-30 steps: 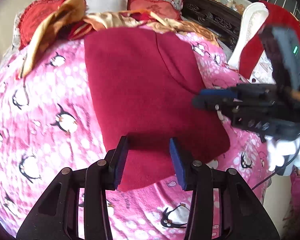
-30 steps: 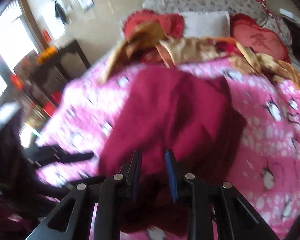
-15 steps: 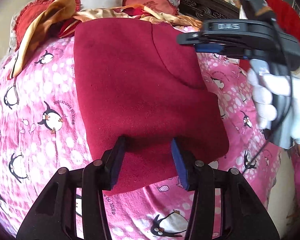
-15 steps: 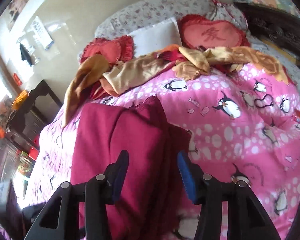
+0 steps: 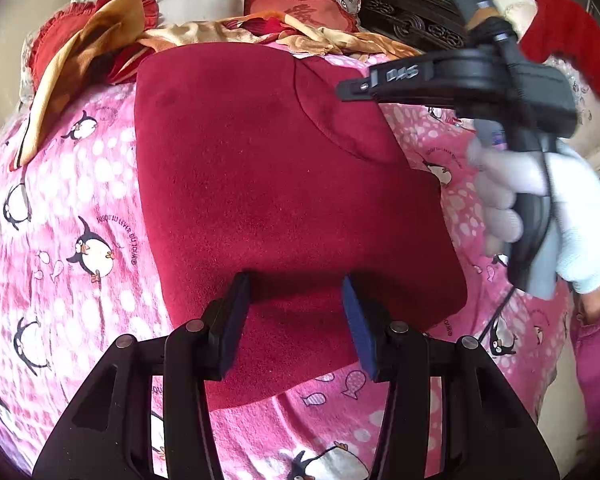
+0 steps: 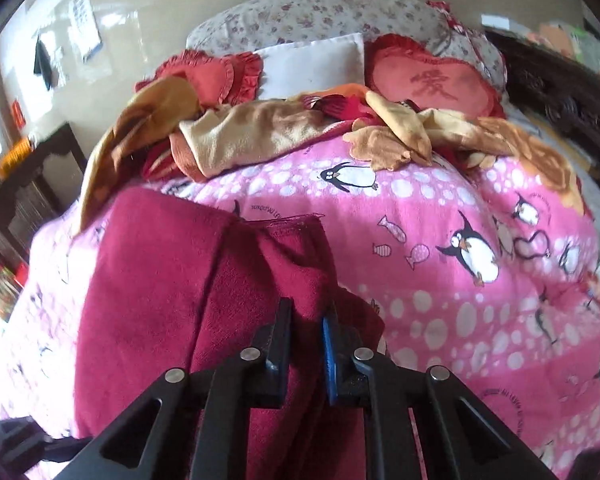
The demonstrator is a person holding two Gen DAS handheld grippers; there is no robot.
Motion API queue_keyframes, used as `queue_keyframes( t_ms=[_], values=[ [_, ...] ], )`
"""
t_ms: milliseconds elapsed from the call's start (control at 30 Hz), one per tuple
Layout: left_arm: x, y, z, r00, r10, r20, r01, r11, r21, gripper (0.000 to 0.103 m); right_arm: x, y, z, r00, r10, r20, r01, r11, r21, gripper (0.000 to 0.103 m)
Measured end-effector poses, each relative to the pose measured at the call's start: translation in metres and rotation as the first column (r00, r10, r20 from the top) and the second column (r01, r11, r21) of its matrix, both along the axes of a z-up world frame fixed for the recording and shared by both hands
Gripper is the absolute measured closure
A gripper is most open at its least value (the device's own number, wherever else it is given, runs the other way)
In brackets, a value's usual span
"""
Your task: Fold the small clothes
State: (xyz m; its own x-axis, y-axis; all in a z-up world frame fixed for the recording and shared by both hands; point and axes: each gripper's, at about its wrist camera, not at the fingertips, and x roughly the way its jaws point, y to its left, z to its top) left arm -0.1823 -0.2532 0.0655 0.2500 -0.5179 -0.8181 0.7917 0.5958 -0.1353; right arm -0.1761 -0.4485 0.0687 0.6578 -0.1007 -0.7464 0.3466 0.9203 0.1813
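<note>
Pink penguin-print fleece bedspread (image 5: 80, 184) covers the bed, and the dark red plush garment (image 5: 260, 168) lies flat on it, long axis running from the near edge away toward the tan and red clothes heaped by the pillows (image 6: 260, 132). Left gripper (image 5: 296, 312) hovers released, jaws apart over the garment's near hem. Right gripper (image 6: 306, 340) is clenched on a raised fold at the garment's right edge, so I judge it nearer for carrying that edge leftward.
</note>
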Motion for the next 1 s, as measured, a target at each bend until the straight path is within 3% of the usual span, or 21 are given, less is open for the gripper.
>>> queue_keyframes(
  t_ms=[133,300,400,533,600,767,900,1000],
  values=[
    [0.002,0.001,0.0,1.0,0.008,-0.007,-0.008,1.0,-0.009,0.056,-0.016,0.008,0.023,0.999,0.009,0.036,-0.013,0.994,0.109,0.087],
    [-0.002,0.002,0.0,1.0,0.015,0.006,-0.015,1.0,-0.007,0.056,-0.038,0.05,0.042,0.991,0.121,0.064,-0.125,0.99,0.066,0.079],
    [-0.004,0.004,0.001,1.0,0.017,0.009,-0.017,1.0,-0.006,0.056,-0.046,0.068,0.035,0.986,0.159,0.048,-0.162,0.985,0.058,0.079],
    [-0.006,0.008,0.003,1.0,0.02,0.001,-0.02,1.0,-0.009,0.056,-0.048,0.064,0.007,0.994,0.103,-0.025,-0.101,0.993,0.057,0.08],
    [-0.007,0.011,0.005,1.0,0.015,-0.009,-0.015,1.0,-0.015,0.056,-0.05,0.06,-0.01,0.995,0.076,-0.067,-0.075,0.997,0.015,0.094],
    [0.001,0.026,0.016,0.999,0.033,-0.035,-0.035,0.998,-0.054,0.053,-0.061,0.052,-0.021,0.998,0.036,-0.052,-0.035,0.999,0.018,0.094],
    [0.022,0.038,0.021,0.994,0.092,-0.064,-0.098,0.991,-0.087,0.051,-0.067,0.046,-0.017,0.999,0.009,-0.045,-0.008,0.999,0.034,0.081],
    [0.032,0.041,0.02,0.989,0.123,-0.086,-0.13,0.988,-0.081,0.051,-0.07,0.038,-0.02,0.999,-0.01,-0.038,0.014,0.996,0.086,0.078]
  ],
)
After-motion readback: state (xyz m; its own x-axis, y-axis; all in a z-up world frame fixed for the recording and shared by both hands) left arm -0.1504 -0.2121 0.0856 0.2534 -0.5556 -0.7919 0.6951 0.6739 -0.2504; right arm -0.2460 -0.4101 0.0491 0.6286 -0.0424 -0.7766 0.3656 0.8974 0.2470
